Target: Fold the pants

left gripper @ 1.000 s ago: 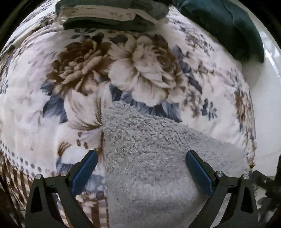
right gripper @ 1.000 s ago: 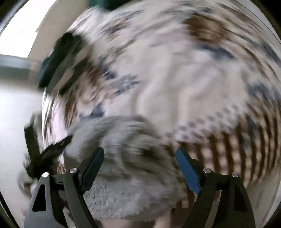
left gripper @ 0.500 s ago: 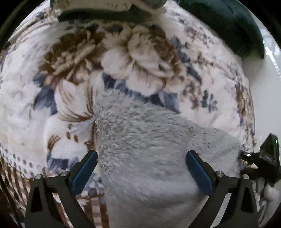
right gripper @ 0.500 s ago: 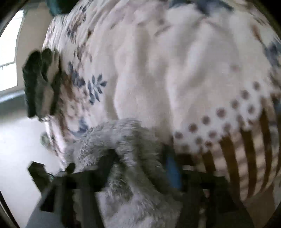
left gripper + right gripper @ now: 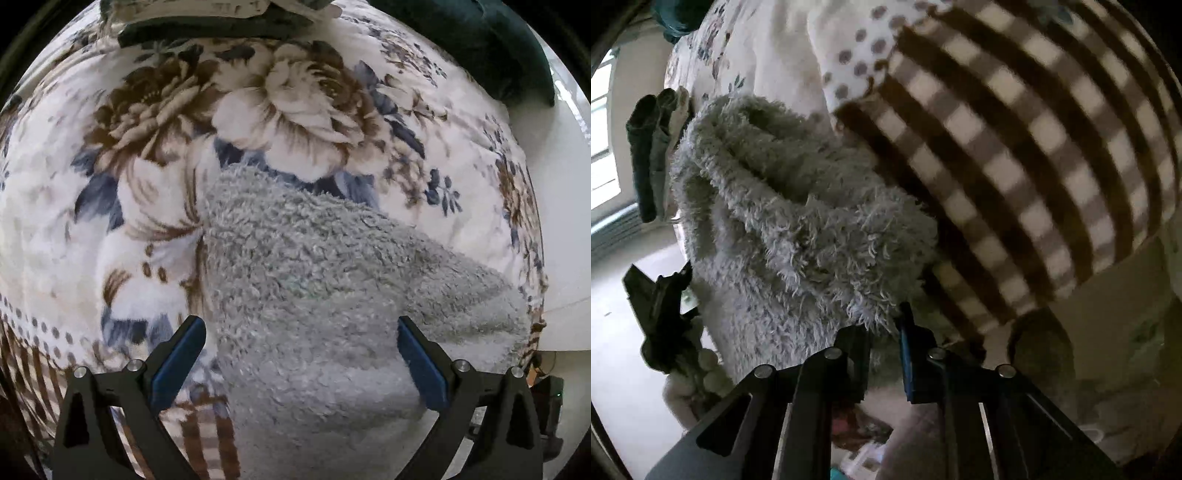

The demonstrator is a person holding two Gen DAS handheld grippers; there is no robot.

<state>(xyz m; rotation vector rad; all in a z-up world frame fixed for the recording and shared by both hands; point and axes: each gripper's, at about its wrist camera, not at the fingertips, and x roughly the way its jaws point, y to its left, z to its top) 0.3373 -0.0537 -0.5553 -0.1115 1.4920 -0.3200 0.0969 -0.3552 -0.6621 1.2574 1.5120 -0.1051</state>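
Fluffy grey pants (image 5: 317,280) lie on a floral blanket (image 5: 258,103) spread over the bed, reaching from mid-frame down between the fingers of my left gripper (image 5: 301,354), which is open just above the fabric. In the right wrist view the same grey pants (image 5: 783,206) are bunched and lifted at one end. My right gripper (image 5: 886,332) is shut on that edge of fleece, with the fabric pinched between the blue pads. My left gripper (image 5: 661,314) shows as a dark shape at the left of that view.
A stack of folded dark and light clothes (image 5: 207,18) lies at the blanket's far edge. A dark green cushion (image 5: 480,48) lies at the far right. The blanket's brown checked border (image 5: 1015,147) hangs over the bed edge. Pale floor (image 5: 620,369) lies to the left.
My right gripper has closed from open onto the end of the grey pants and lifted it. The left gripper has stayed open over the pants, shifting slightly.
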